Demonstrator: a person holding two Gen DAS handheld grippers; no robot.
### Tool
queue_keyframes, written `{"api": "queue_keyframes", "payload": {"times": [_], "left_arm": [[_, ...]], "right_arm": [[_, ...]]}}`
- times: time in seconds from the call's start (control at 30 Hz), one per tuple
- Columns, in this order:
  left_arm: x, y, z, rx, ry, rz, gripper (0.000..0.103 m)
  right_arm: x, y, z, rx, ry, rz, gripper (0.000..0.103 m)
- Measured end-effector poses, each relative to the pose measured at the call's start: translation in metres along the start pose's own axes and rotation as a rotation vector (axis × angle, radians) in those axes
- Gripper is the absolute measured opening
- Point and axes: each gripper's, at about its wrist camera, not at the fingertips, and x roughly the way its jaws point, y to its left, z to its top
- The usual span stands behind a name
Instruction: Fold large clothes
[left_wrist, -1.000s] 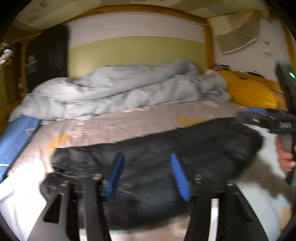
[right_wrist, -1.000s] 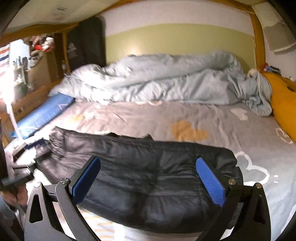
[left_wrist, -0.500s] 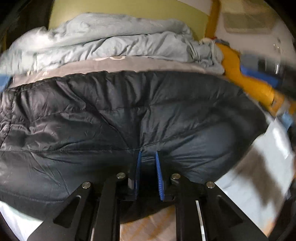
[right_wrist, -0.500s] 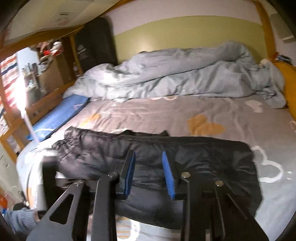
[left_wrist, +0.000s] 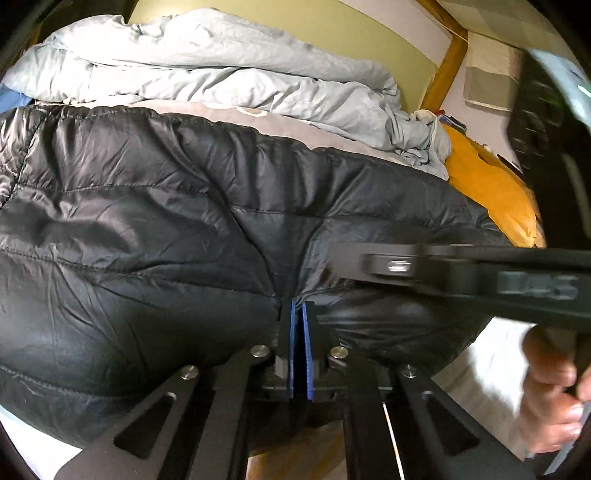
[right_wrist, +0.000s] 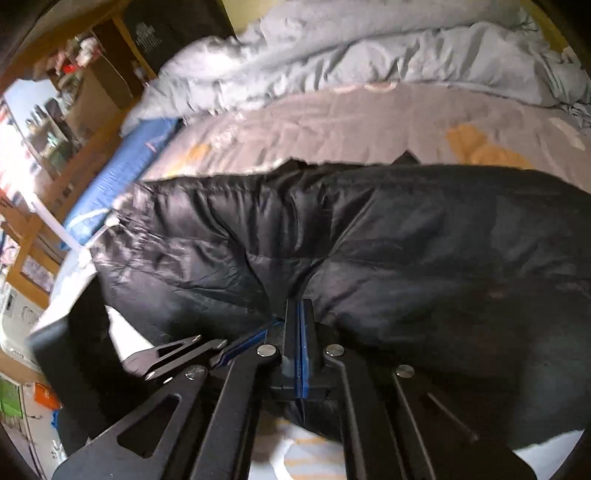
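A black quilted puffer jacket (left_wrist: 155, 221) lies across the near part of the bed and fills most of both views (right_wrist: 424, 240). My left gripper (left_wrist: 298, 308) is shut, its blue pads pinching a fold at the jacket's near edge. My right gripper (right_wrist: 298, 306) is shut the same way on the jacket's near edge. In the left wrist view the right gripper's black body (left_wrist: 480, 273) crosses in from the right, held by a hand (left_wrist: 550, 391). In the right wrist view the left gripper's fingers (right_wrist: 207, 350) show just to the left of mine.
A crumpled light grey duvet (left_wrist: 221, 74) lies along the far side of the bed. A yellow pillow (left_wrist: 487, 192) is at the right. A blue mat (right_wrist: 122, 177) runs along the left edge of the grey sheet (right_wrist: 369, 122). A wooden bed frame (right_wrist: 40, 206) is at left.
Both grippers have gone from wide open above the jacket to shut on its near edge. Both have come down close to the fabric and now sit side by side.
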Motion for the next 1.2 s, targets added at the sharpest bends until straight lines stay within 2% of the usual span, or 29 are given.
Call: {"api": "queue_keyframes", "payload": {"times": [0.1, 0.2, 0.3, 0.37, 0.5, 0.7, 0.83, 0.9, 1.03, 1.2], "left_arm": [[0.0, 0.007, -0.001, -0.035, 0.005, -0.034, 0.007], [0.003, 0.019, 0.0, -0.096, 0.012, -0.079, 0.007], [0.002, 0.016, -0.001, -0.081, 0.01, -0.066, 0.007], [0.002, 0.015, -0.001, -0.078, 0.01, -0.065, 0.007], [0.001, 0.016, -0.001, -0.078, 0.005, -0.062, 0.007], [-0.002, 0.008, -0.004, -0.073, -0.003, -0.055, 0.007], [-0.004, 0.011, -0.004, -0.084, -0.008, -0.072, 0.007], [-0.005, 0.013, -0.005, -0.08, -0.011, -0.071, 0.007], [-0.011, 0.011, -0.006, -0.063, -0.03, -0.066, 0.007], [-0.016, 0.006, -0.012, -0.038, -0.044, -0.046, 0.007]], "right_arm": [[0.025, 0.0, 0.01, -0.006, 0.047, -0.066, 0.0], [0.042, -0.009, 0.022, 0.035, 0.072, -0.066, 0.0], [0.053, -0.013, 0.038, 0.07, 0.077, -0.088, 0.0], [0.06, -0.016, 0.05, 0.083, 0.056, -0.155, 0.0], [0.078, -0.022, 0.068, 0.117, 0.063, -0.19, 0.0], [0.091, -0.014, 0.091, 0.077, 0.047, -0.314, 0.0], [0.057, -0.008, 0.083, 0.085, -0.059, -0.24, 0.0], [0.026, 0.001, 0.066, 0.048, -0.125, -0.192, 0.0], [-0.046, -0.005, 0.018, 0.056, -0.247, -0.086, 0.0], [-0.093, -0.011, -0.029, 0.022, -0.278, -0.13, 0.001]]}}
